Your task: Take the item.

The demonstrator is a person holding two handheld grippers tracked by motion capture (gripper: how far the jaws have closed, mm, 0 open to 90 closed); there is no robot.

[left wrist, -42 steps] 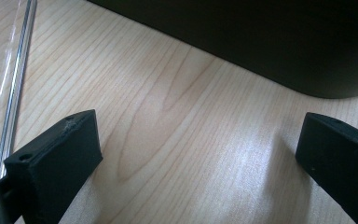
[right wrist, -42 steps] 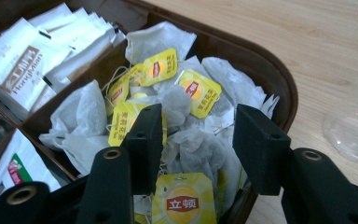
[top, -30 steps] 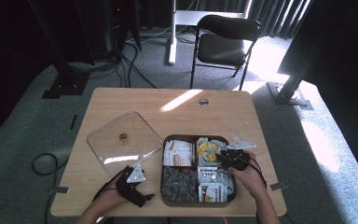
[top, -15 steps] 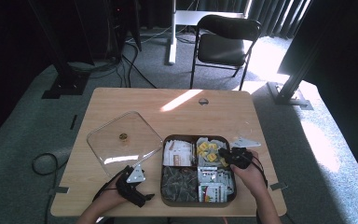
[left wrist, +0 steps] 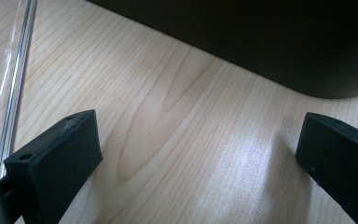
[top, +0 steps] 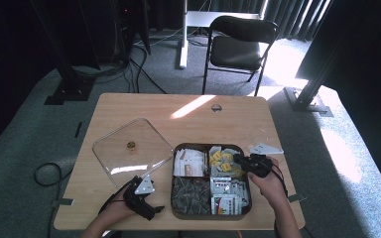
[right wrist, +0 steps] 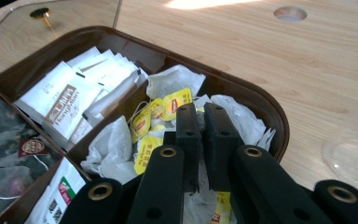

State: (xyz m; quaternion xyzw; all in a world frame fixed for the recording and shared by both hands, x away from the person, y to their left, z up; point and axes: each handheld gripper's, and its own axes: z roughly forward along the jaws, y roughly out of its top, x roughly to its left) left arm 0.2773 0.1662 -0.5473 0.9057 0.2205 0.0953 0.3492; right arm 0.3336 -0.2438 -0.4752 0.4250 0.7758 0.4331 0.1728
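Right gripper (right wrist: 203, 109) pressing its jaws together among white paper tea bags with yellow tags (right wrist: 161, 116), lying jumbled in dark brown divided tray (right wrist: 275, 122), far right compartment, long axis unreadable, left gripper (left wrist: 198, 154) resting spread over bare wooden table (left wrist: 168, 93).

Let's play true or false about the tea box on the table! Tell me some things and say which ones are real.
1. The clear lid lies on the table beside the tea box. True.
2. The right gripper is over the compartment of yellow-tagged tea bags. True.
3. The left gripper is shut on a tea bag. False: it is open over bare wood.
4. The right gripper is wide open. False: its fingers are closed together.
5. The chair lies tipped over. False: it stands upright.
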